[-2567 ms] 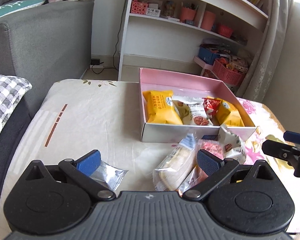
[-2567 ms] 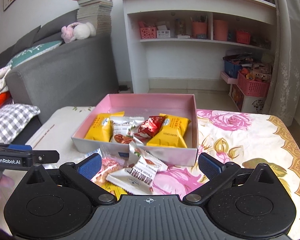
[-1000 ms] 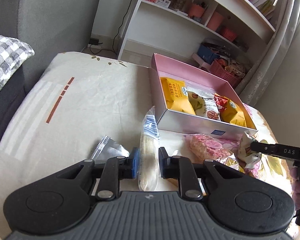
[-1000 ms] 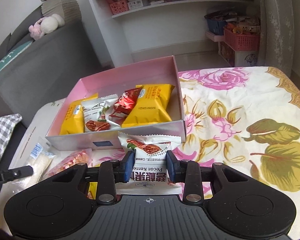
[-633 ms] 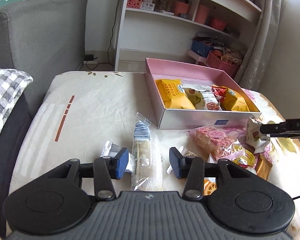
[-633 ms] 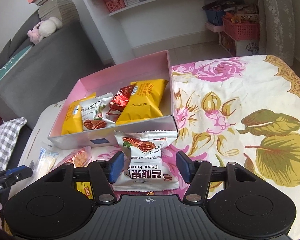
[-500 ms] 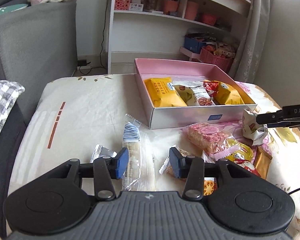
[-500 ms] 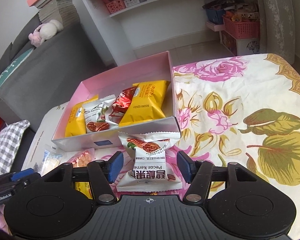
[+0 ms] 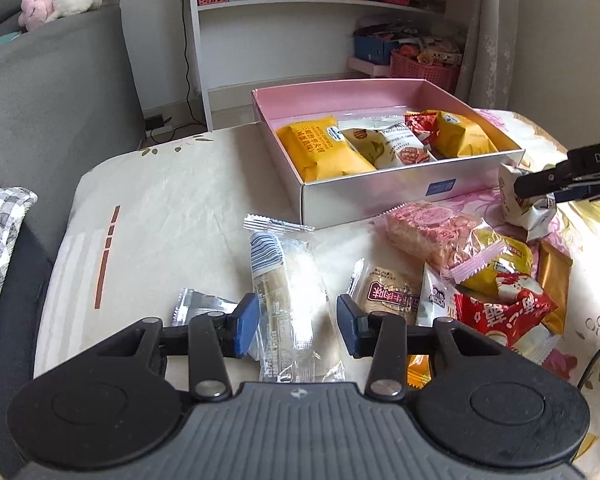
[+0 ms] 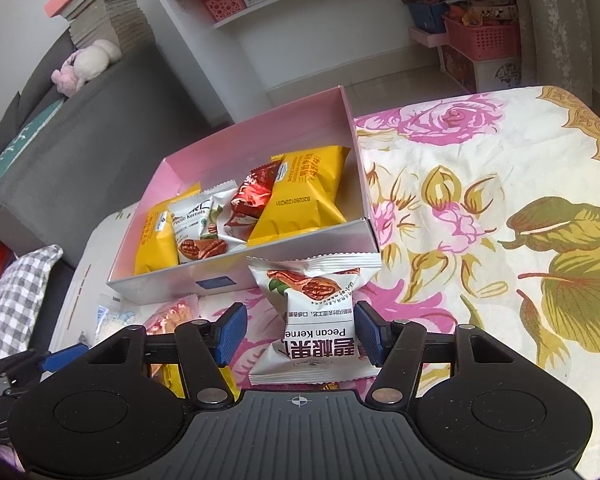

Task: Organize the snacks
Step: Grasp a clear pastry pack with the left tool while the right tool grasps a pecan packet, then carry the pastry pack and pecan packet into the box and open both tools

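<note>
The clear wafer pack [image 9: 286,288] lies on the counter [image 9: 160,208] between the left gripper [image 9: 296,322], whose jaws stand apart and off it. The pecan pack [image 10: 314,312] lies just before the pink box [image 10: 236,280], between the right gripper [image 10: 298,334], jaws likewise apart. The box holds yellow, white and red packs.

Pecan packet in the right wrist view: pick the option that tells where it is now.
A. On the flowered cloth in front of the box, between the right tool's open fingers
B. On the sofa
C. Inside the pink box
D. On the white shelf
A: the pecan packet lies on the flowered cloth just before the pink box, with the right tool open around it.
</note>
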The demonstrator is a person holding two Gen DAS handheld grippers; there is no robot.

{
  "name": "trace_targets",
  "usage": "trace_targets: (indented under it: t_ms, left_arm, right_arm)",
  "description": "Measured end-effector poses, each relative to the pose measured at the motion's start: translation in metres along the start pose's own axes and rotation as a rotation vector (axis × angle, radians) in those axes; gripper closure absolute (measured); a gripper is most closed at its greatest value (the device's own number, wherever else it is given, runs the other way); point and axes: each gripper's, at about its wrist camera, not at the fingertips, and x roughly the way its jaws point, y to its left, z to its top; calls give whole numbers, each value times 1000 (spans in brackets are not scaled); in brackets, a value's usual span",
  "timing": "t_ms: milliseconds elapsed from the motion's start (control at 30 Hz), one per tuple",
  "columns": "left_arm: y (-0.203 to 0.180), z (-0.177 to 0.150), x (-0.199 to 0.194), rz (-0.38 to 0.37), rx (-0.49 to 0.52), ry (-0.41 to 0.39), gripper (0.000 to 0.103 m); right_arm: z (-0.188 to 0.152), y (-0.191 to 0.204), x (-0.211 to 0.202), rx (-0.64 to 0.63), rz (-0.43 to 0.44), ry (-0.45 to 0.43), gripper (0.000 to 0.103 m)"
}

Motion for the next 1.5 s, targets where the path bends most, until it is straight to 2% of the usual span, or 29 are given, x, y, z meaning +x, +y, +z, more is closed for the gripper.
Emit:
trace_targets:
  t_ms: [133, 400, 567, 633, 700, 733, 800, 1033, 1300, 1500]
  left_arm:
    - [-6, 0, 4, 17, 60, 7, 63]
    - [-1, 1, 12, 30, 29, 41, 63]
    - [5, 5, 17, 26, -50, 48, 62]
    - [5, 7, 18, 30, -64, 49, 64]
    - [4, 9, 19, 30, -80, 48, 75]
    - [4, 10, 18, 34, -88, 49, 77]
    - [5, 12, 18, 38, -123, 59, 81]
    - [17, 18, 11, -7, -254, 59, 85]
    - [18, 29, -2, -30, -307, 23, 86]
    - [20, 41, -14, -65, -345, -43, 86]
  right_arm:
    - [-1, 2, 2, 1, -3, -4, 51]
    - [-6, 7, 11, -42, -24, 12, 51]
    - [-7, 9, 13, -44, -29, 9, 55]
    - [-8, 10, 14, -59, -31, 5, 61]
    - [-8, 11, 14, -69, -42, -3, 68]
    - [-7, 12, 14, -64, -45, -5, 69]
    - [-7, 13, 13, -55, -51, -7, 69]
    - [-1, 14, 1, -35, -23, -32, 70]
    - [8, 7, -15, -22, -1, -58, 70]
    - [17, 3, -22, 0, 9, -73, 70]
